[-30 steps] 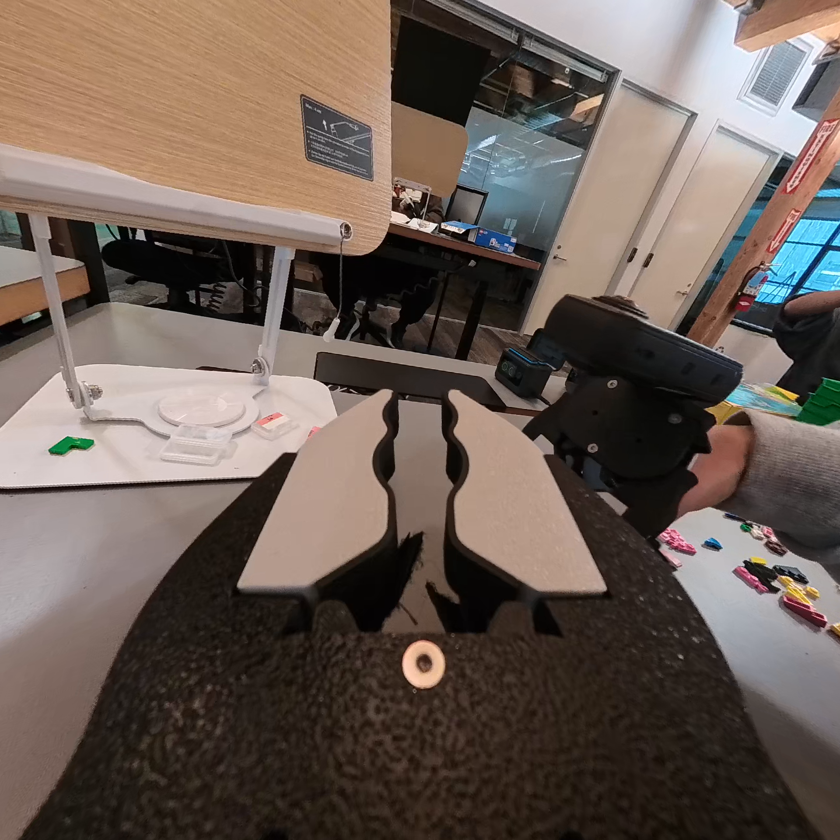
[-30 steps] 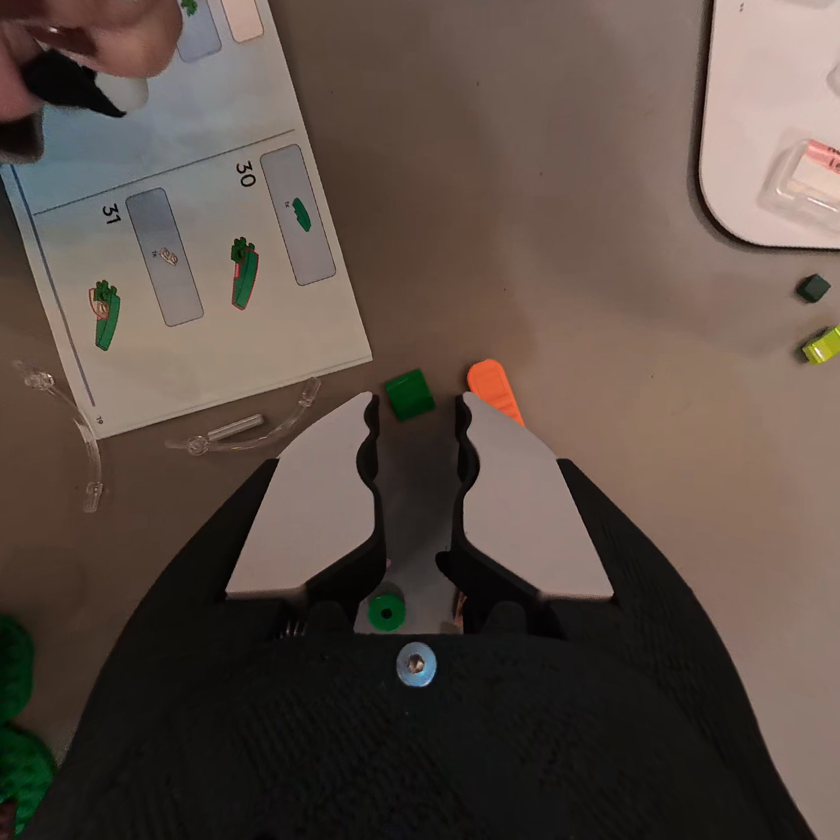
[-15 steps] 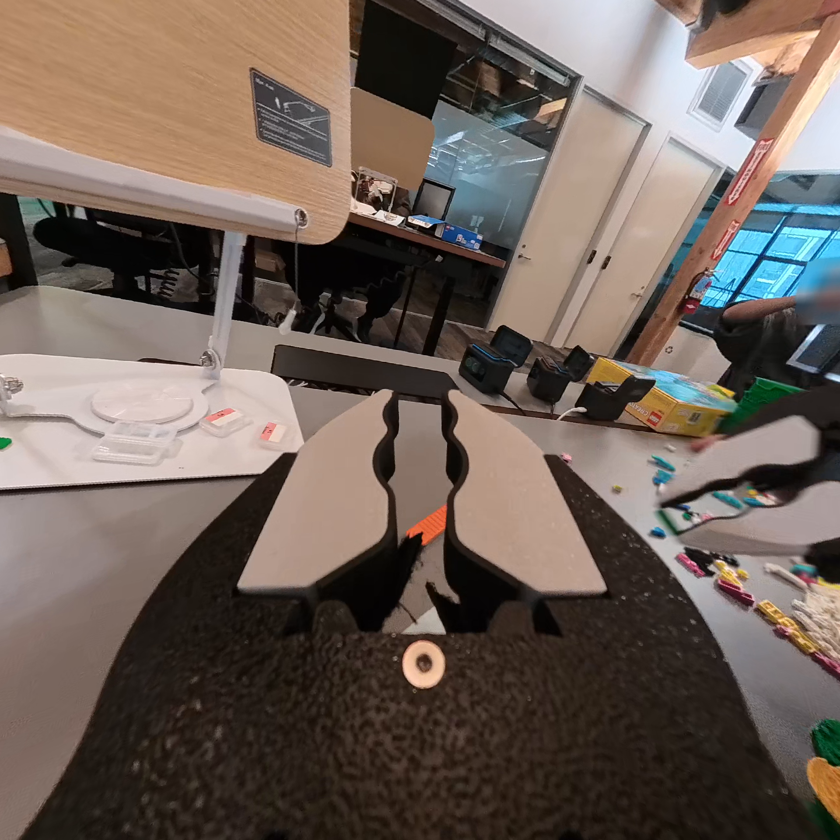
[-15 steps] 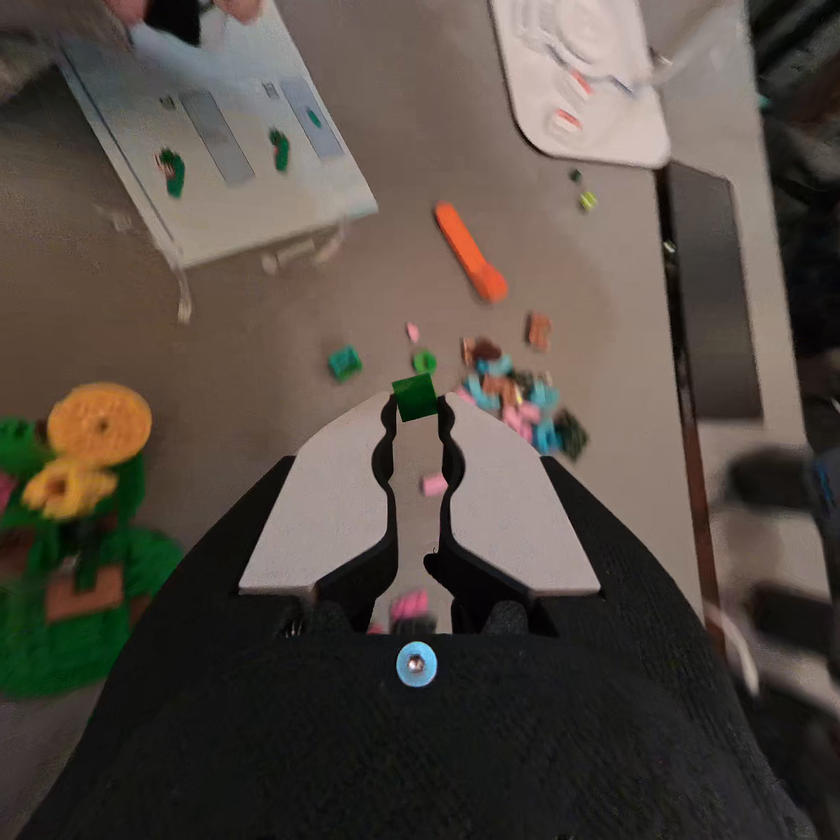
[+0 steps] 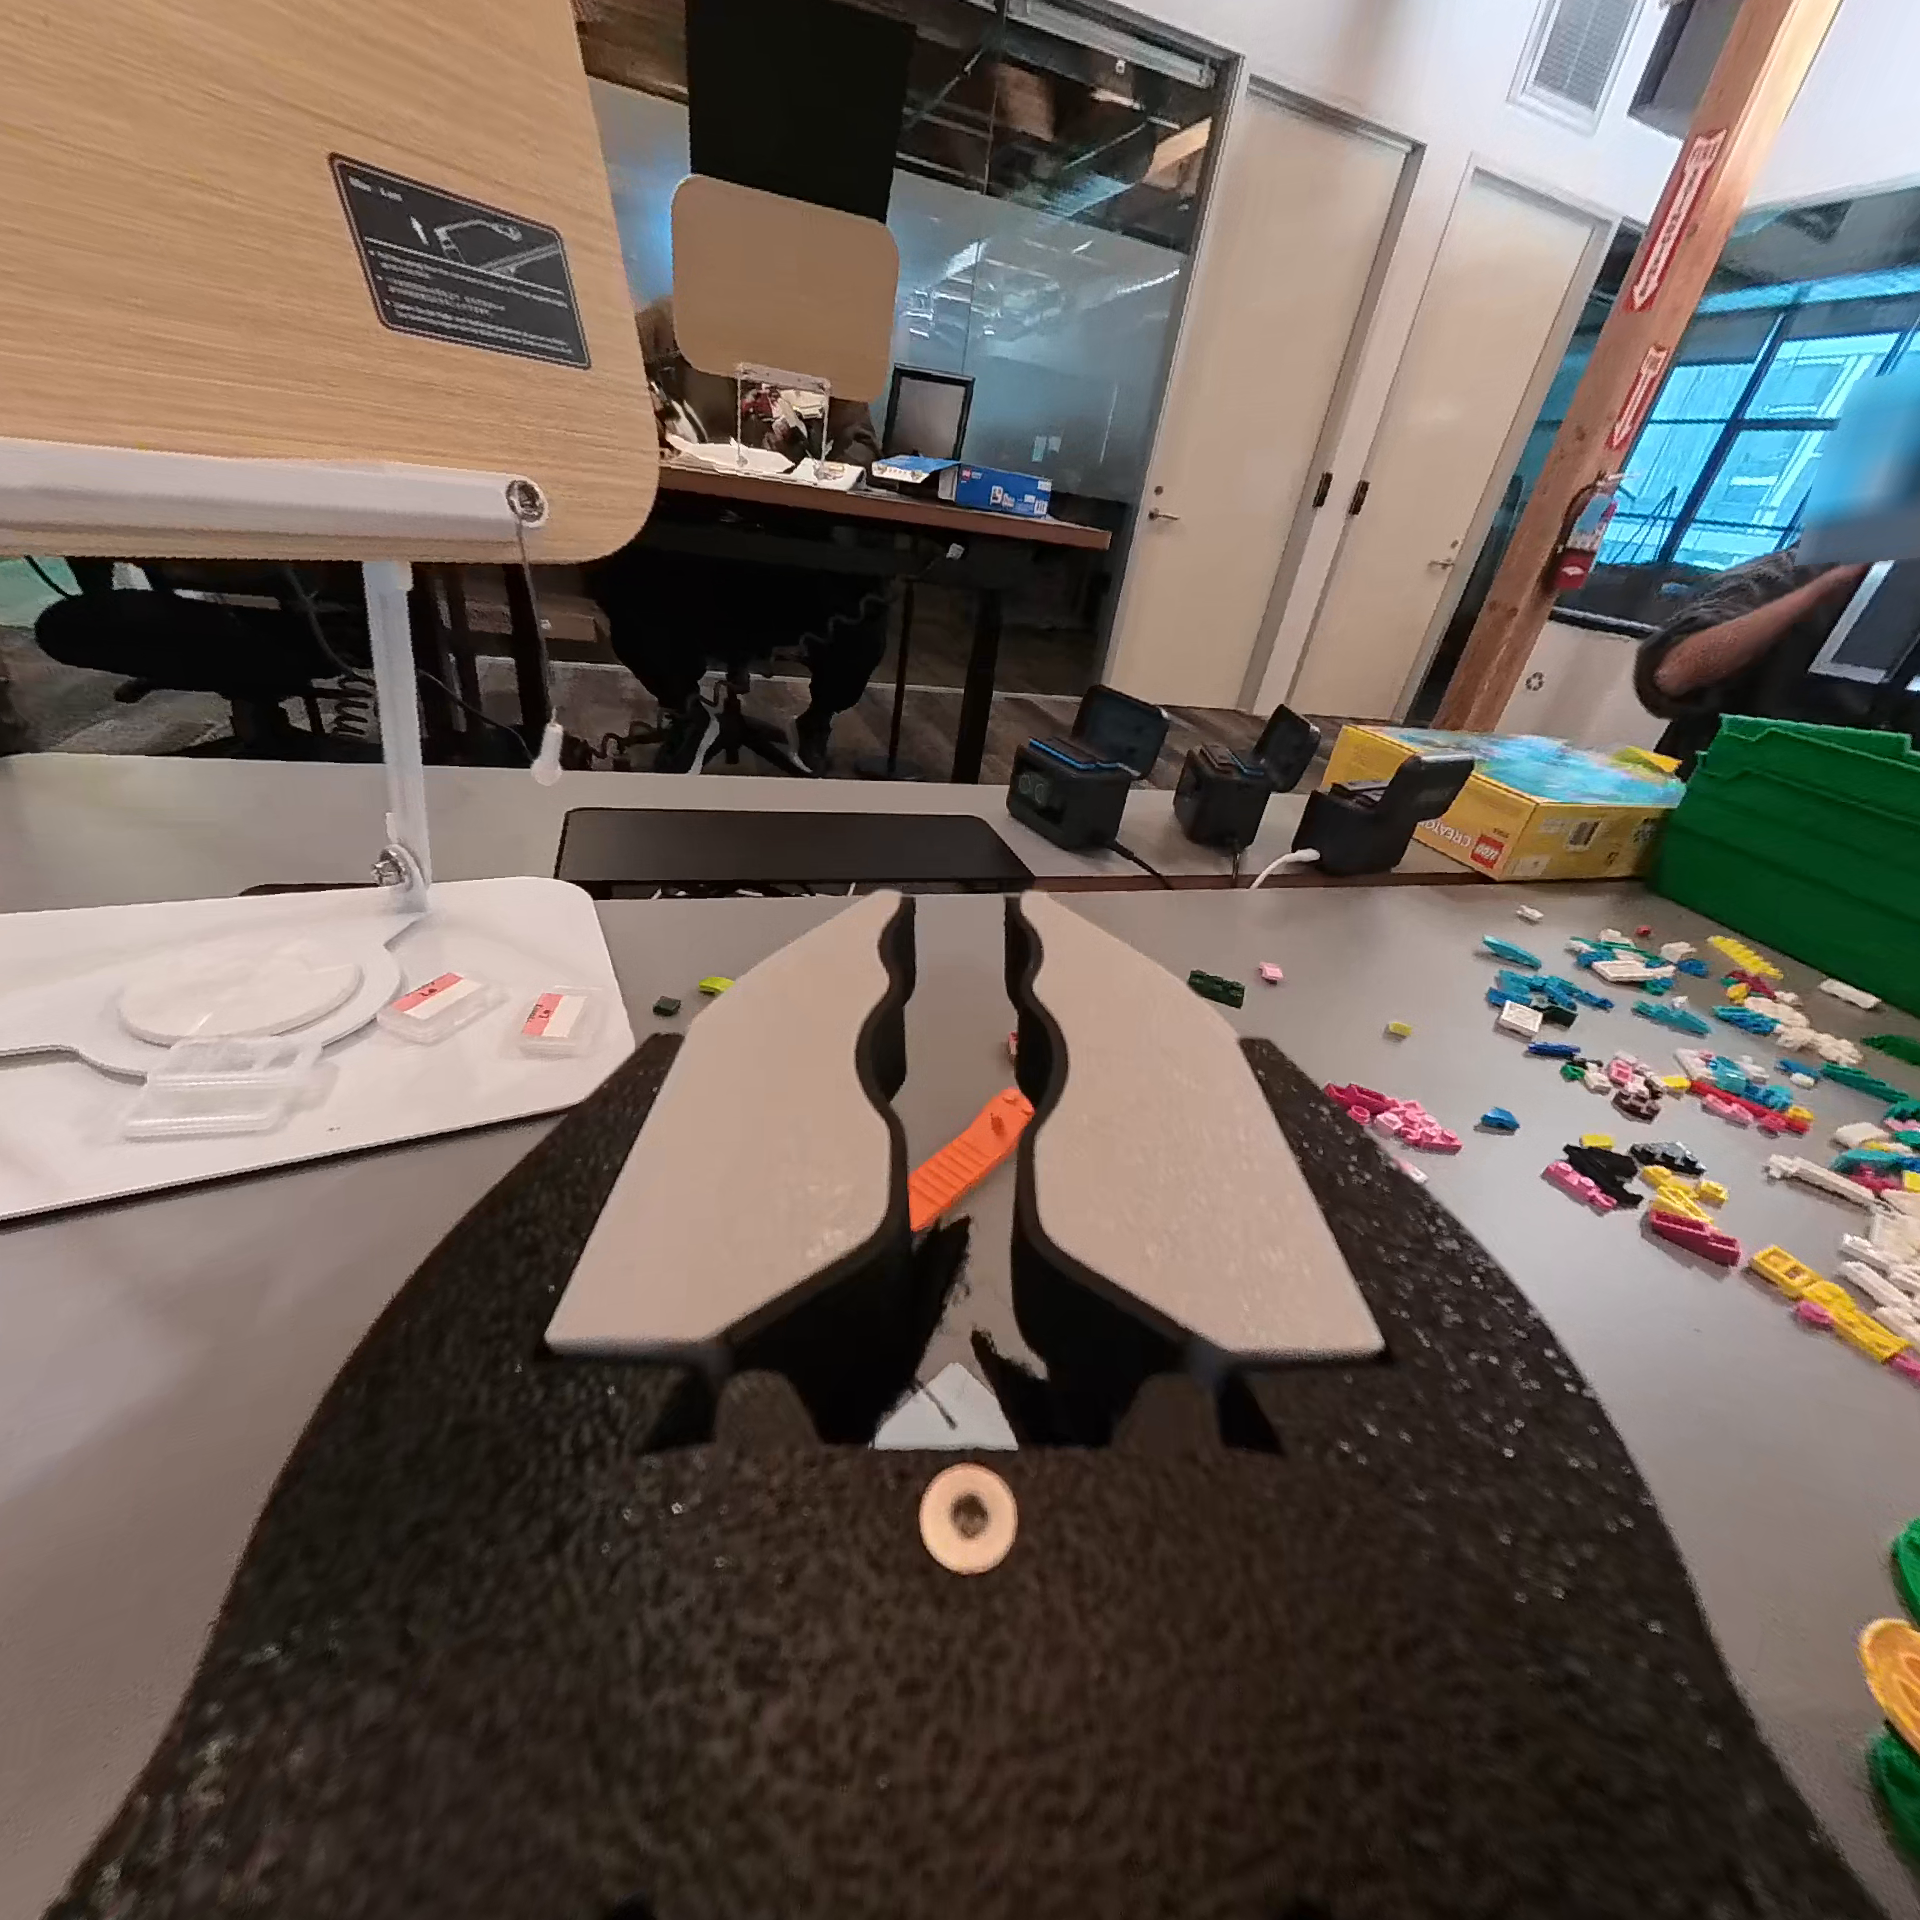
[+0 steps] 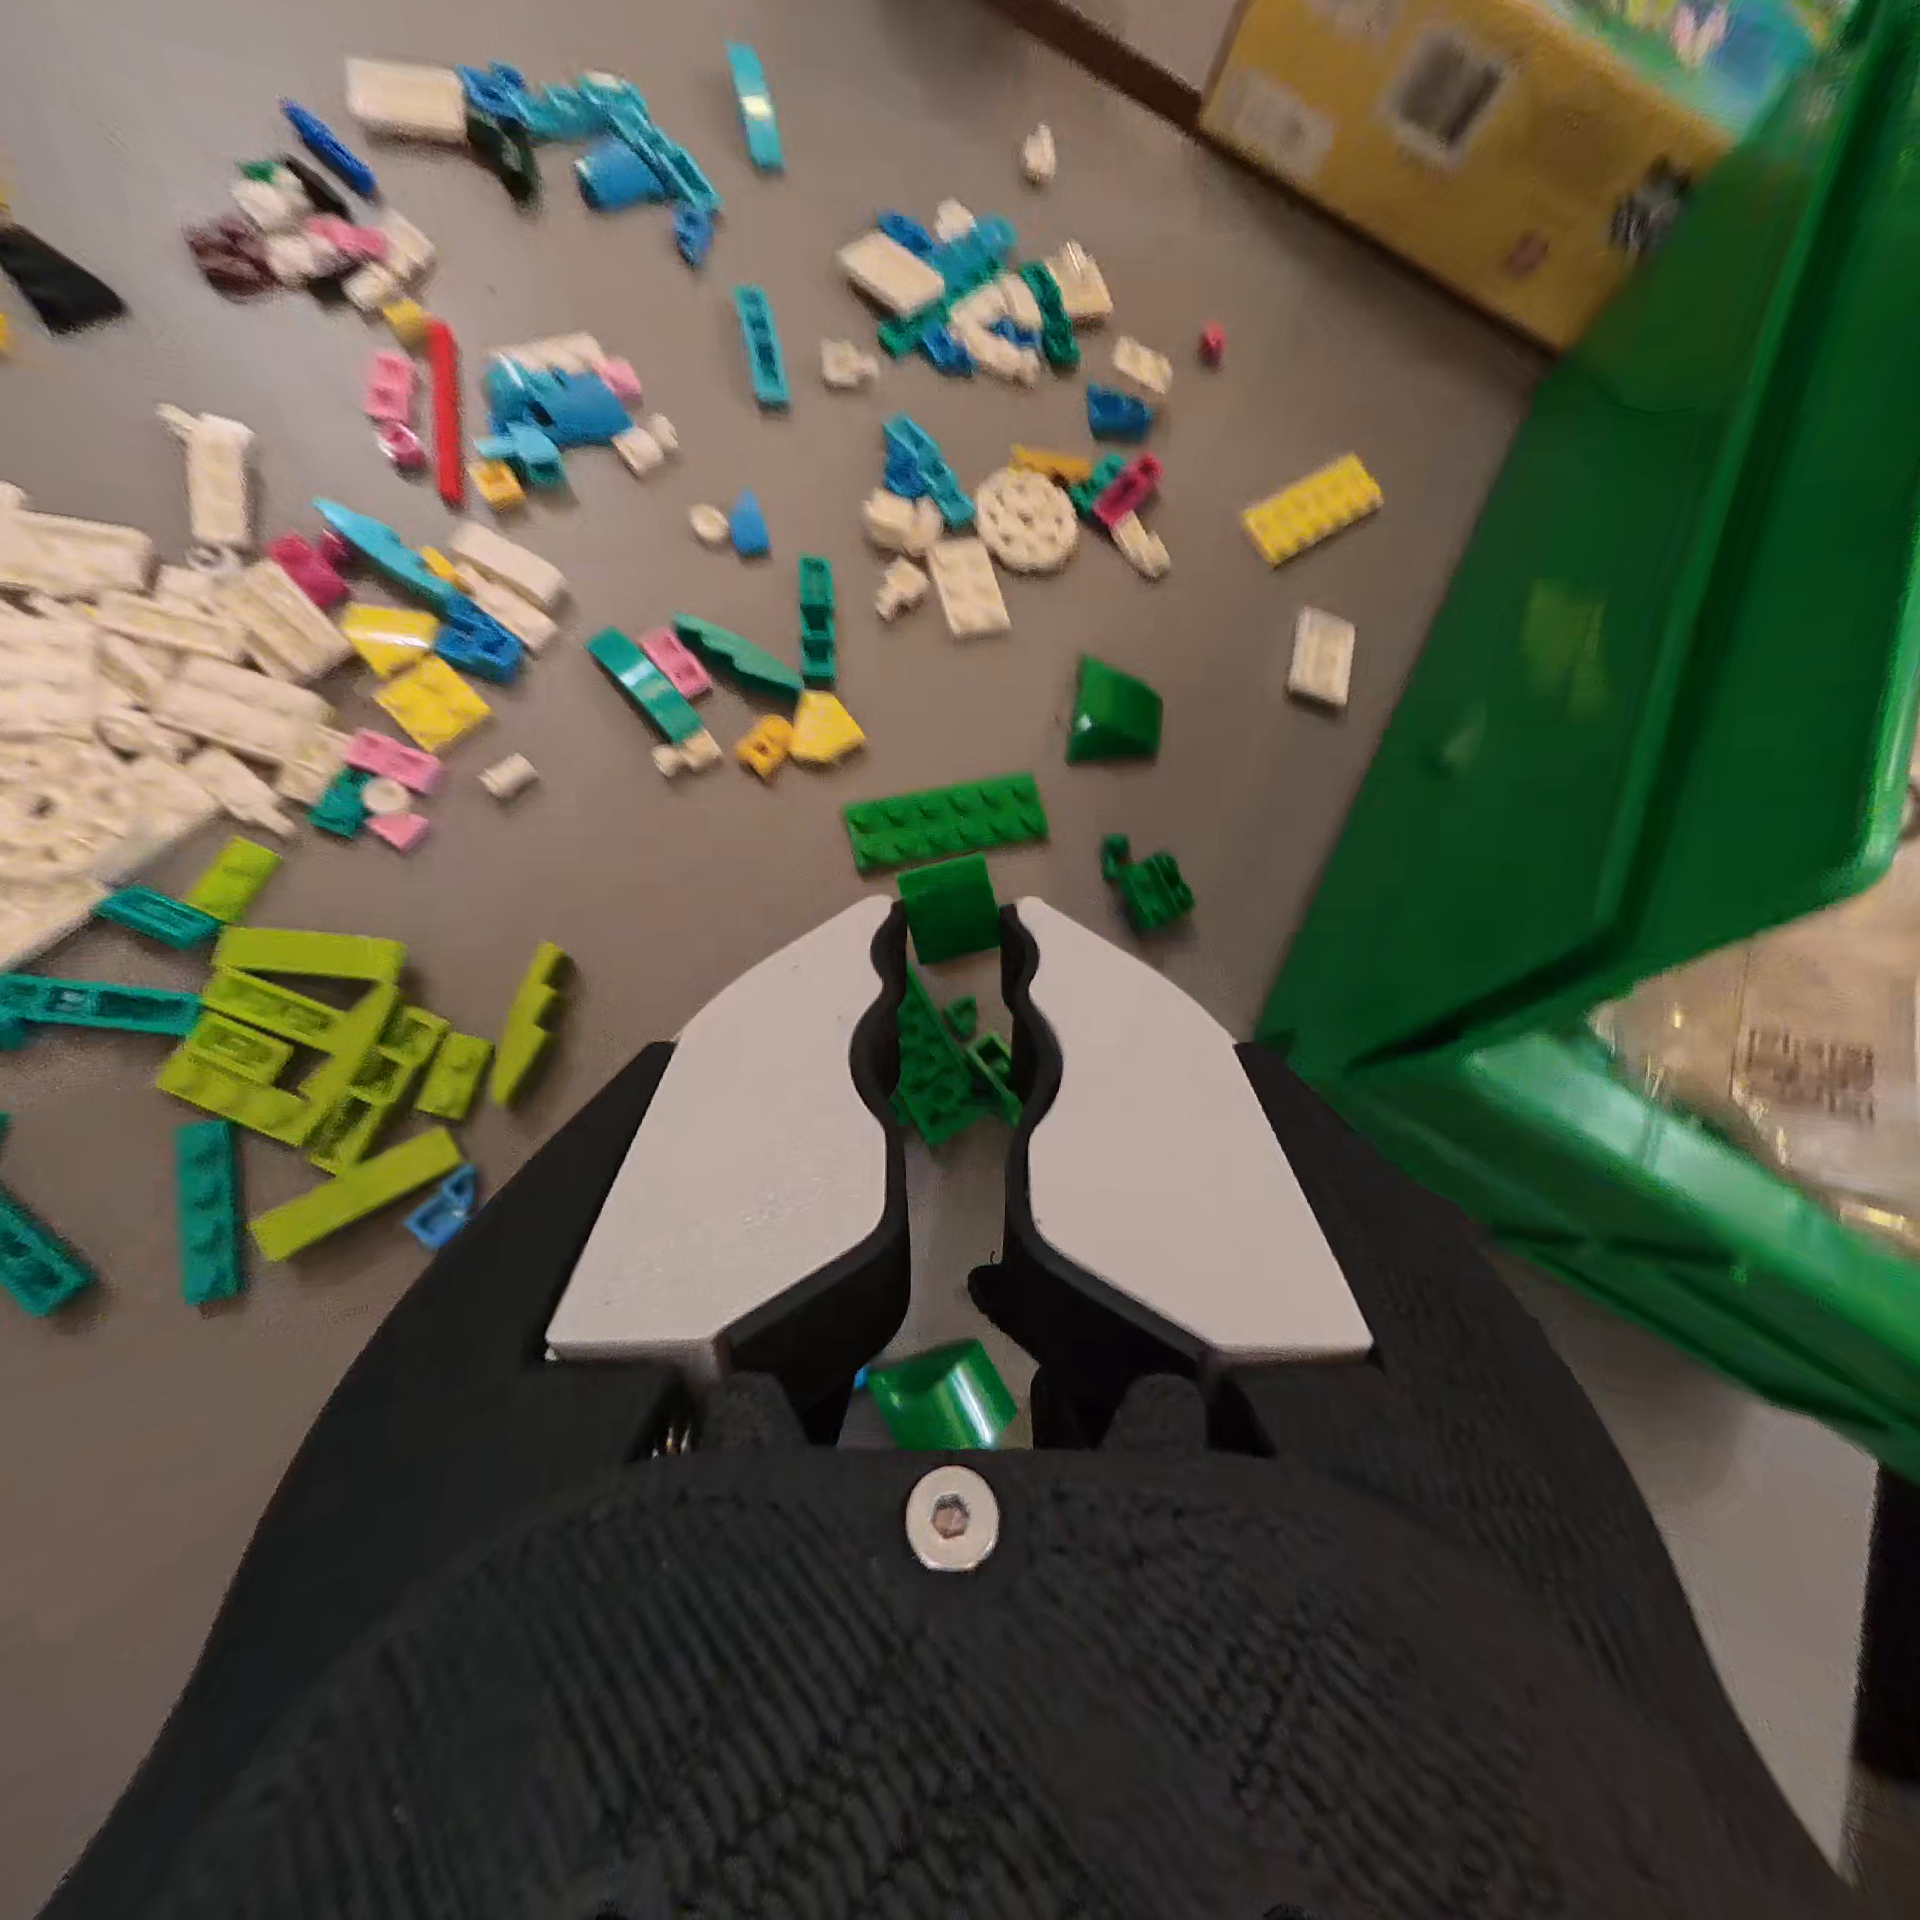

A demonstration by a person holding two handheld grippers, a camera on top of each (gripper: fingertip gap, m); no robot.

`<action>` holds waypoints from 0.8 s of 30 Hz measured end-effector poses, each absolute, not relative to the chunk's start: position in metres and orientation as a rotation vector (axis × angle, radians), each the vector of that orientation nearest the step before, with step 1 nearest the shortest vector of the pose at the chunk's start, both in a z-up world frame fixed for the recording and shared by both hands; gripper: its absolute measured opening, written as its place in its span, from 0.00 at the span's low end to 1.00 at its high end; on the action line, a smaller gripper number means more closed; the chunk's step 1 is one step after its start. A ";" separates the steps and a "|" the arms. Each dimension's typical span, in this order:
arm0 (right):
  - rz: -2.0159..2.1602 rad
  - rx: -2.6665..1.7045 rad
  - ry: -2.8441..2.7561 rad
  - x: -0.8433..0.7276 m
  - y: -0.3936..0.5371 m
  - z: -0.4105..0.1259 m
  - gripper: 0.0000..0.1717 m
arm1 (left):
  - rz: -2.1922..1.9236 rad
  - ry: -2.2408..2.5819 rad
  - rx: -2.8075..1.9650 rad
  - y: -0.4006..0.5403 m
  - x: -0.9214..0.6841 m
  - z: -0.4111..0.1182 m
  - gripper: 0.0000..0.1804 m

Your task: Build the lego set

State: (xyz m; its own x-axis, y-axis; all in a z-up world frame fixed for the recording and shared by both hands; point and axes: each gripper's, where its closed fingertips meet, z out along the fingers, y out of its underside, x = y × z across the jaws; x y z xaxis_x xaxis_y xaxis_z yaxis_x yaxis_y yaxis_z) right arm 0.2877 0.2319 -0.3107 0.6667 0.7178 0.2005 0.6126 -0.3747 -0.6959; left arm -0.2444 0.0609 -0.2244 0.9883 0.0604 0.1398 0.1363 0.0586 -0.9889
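fingers of the right gripper (image 6: 951, 914) are clamped on a small green brick (image 6: 948, 906), both pads pressing its sides at the very tips, and the brick hangs above the grey table (image 6: 623, 873). just beyond it lies a flat green studded plate (image 6: 943, 819), with a green sloped piece (image 6: 1114, 713) farther off and a small cluster of dark green bits (image 6: 1148, 883) to the right. more green pieces (image 6: 940, 1070) show on the table through the gap between the fingers. a pile of lime green pieces (image 6: 312, 1039) lies to the left, white pieces (image 6: 125, 665) farther left, and mixed blue, pink and yellow pieces across the far table. a green bin (image 6: 1683, 727) stands close on the right, with a yellow box (image 6: 1455, 135) beyond it. the left gripper (image 5: 959, 914) hangs above the table with its fingers a narrow way apart and nothing between them. an orange tool (image 5: 966, 1143) lies on the table below, seen through the gap. to its left is a white base plate (image 5: 312, 1039) carrying small clear cases (image 5: 436, 1006) and a white stand holding a wooden board (image 5: 291, 260). a black mat (image 5: 790, 847) lies ahead, three black charger boxes (image 5: 1081, 779) behind it, and scattered coloured pieces (image 5: 1714, 1060) to the right.
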 end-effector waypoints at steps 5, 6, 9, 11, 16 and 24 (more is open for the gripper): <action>0.167 -2.162 -0.994 0.303 0.237 -0.326 0.09 | -0.068 -0.140 -1.517 0.062 -0.239 -0.224 0.09; 0.157 -2.172 -0.997 0.305 0.238 -0.328 0.09 | -0.069 -0.136 -1.517 0.062 -0.237 -0.223 0.09; 0.126 -2.184 -1.002 0.306 0.243 -0.324 0.09 | -0.066 -0.121 -1.526 0.063 -0.234 -0.225 0.09; 0.076 -2.155 -1.046 0.304 0.247 -0.318 0.10 | -0.061 -0.112 -1.533 0.064 -0.233 -0.226 0.09; -0.126 -2.201 -1.333 0.304 0.243 -0.323 0.15 | -0.059 -0.109 -1.536 0.064 -0.233 -0.226 0.09; -0.193 -2.181 -1.462 0.289 0.254 -0.314 0.13 | -0.067 -0.120 -1.530 0.063 -0.235 -0.225 0.09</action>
State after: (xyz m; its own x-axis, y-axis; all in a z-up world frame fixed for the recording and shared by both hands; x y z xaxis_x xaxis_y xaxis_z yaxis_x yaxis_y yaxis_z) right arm 0.2888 0.2540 -0.3137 0.4122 0.8259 0.3846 0.8975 -0.2954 -0.3274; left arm -0.2346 0.0633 -0.2245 0.9923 0.0318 0.1198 0.1185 0.0403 -0.9921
